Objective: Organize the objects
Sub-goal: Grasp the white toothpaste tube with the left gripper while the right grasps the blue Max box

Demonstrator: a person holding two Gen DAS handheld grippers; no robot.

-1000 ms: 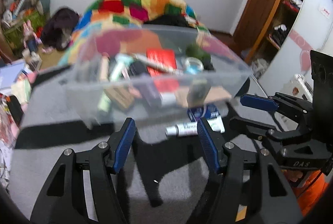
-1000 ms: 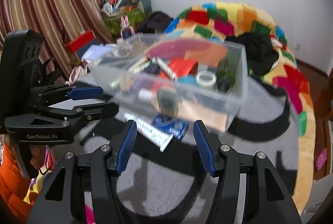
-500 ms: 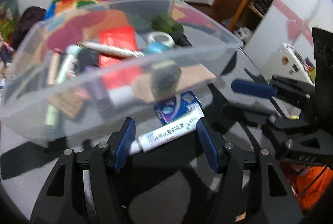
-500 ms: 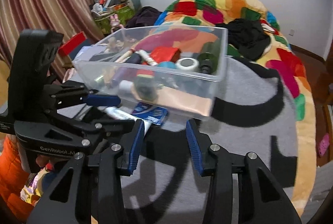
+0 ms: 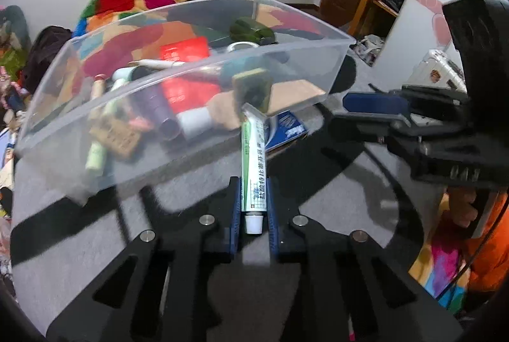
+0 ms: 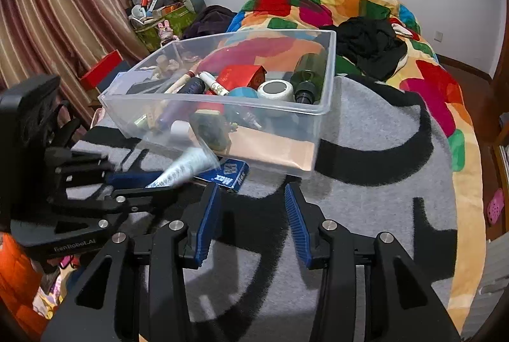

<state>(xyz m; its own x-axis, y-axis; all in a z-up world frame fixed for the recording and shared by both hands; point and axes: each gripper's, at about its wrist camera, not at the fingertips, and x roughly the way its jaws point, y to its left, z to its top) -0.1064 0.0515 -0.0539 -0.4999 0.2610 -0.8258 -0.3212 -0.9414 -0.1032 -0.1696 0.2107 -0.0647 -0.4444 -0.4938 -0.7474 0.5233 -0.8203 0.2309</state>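
Note:
My left gripper (image 5: 253,208) is shut on a white tube with green print (image 5: 253,164), gripped near its cap end, with the tail pointing toward the clear plastic bin (image 5: 318,68). The tube also shows in the right wrist view (image 6: 187,167), lifted just off the grey rug. The bin (image 6: 321,113) holds several bottles, tubes, a red box and a tape roll. A blue flat box (image 6: 230,175) lies on the rug against the bin's near wall. My right gripper (image 6: 251,211) is open and empty, low over the rug before the bin.
The bin stands on a grey and black rug (image 6: 366,183) over a bed with a patchwork quilt (image 6: 318,2). Dark clothes (image 6: 369,46) lie behind the bin. Cluttered shelves and curtains are at the left.
My left gripper has closed on the tube, which lay across the rug before, and the tube now points forward between the jaws. My right gripper has moved a little right and stays open.

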